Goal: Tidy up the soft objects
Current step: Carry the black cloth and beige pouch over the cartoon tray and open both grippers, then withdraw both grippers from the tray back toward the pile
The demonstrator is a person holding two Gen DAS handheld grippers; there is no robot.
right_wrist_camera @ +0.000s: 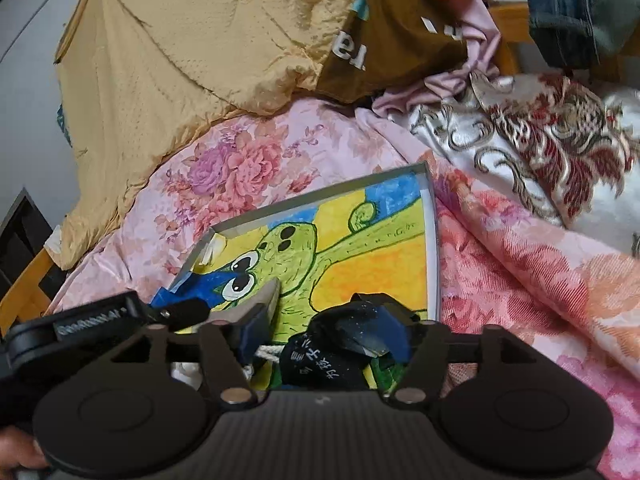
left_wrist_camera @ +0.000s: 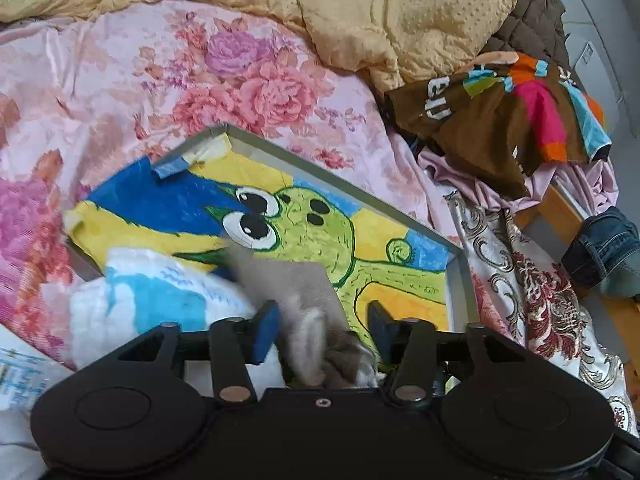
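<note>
A shallow tray with a green cartoon creature painted inside (left_wrist_camera: 456, 276) lies on a pink floral bedspread; it also shows in the right wrist view (right_wrist_camera: 431, 240). My left gripper (left_wrist_camera: 324, 330) is open above its near side, with a blurred grey sock (left_wrist_camera: 304, 292) between the fingers. A white and blue cloth (left_wrist_camera: 152, 300) lies at the tray's left. My right gripper (right_wrist_camera: 326, 332) is open over the tray, with a black cloth item with white lettering (right_wrist_camera: 332, 356) between its fingers. The left gripper's body (right_wrist_camera: 100, 320) shows at left in the right wrist view.
A tan quilt (left_wrist_camera: 400, 20) is piled at the back. A brown multicoloured garment (left_wrist_camera: 500, 108), a lilac cloth (left_wrist_camera: 452, 168), a brocade fabric (left_wrist_camera: 532, 300) and jeans (left_wrist_camera: 604, 248) lie to the right. A wooden bed frame (left_wrist_camera: 560, 208) shows there.
</note>
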